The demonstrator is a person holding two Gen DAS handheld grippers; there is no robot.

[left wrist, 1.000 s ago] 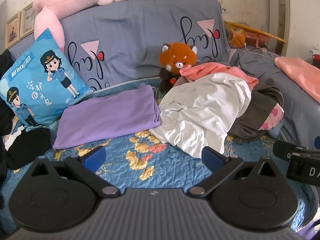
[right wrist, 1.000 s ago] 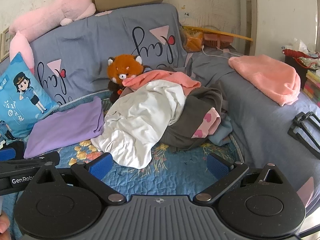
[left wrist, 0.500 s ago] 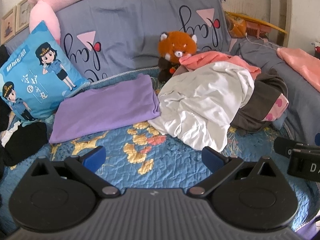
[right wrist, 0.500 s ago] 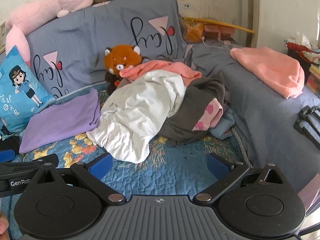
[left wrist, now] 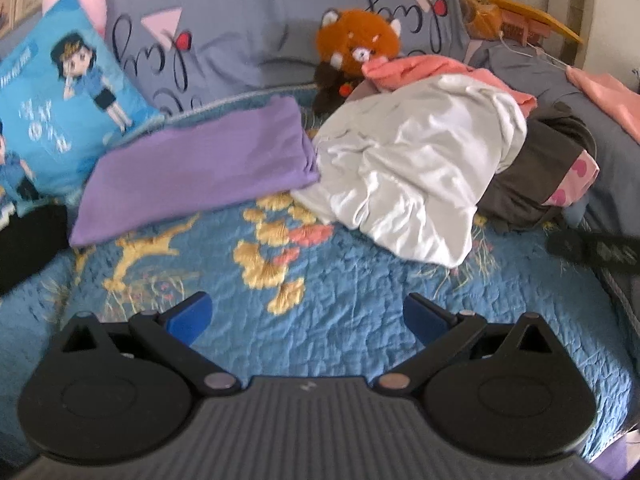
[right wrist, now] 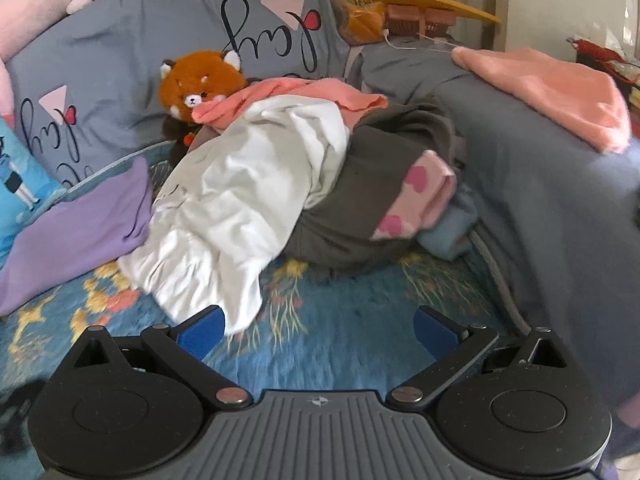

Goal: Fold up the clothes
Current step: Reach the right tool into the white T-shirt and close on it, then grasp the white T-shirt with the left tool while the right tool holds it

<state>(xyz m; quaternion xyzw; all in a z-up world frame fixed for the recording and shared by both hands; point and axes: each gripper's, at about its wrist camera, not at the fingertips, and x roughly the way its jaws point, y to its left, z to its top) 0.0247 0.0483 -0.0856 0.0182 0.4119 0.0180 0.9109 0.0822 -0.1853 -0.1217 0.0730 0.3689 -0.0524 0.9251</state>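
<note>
A heap of unfolded clothes lies on the blue floral quilt: a crumpled white garment on top, a pink one behind it, a dark grey one with a pink heart-print piece to the right. A folded purple garment lies flat to the left. My left gripper is open and empty over the bare quilt. My right gripper is open and empty, its left fingertip just in front of the white garment's hem.
A red-panda plush sits behind the heap. A blue cartoon cushion and dark clothing lie at the left. A grey sheet with a peach towel rises at the right. The right gripper's body shows at the left view's right edge.
Both grippers have moved forward and down toward the quilt and the heap; the white garment now looms closer to the right gripper. Both stay open.
</note>
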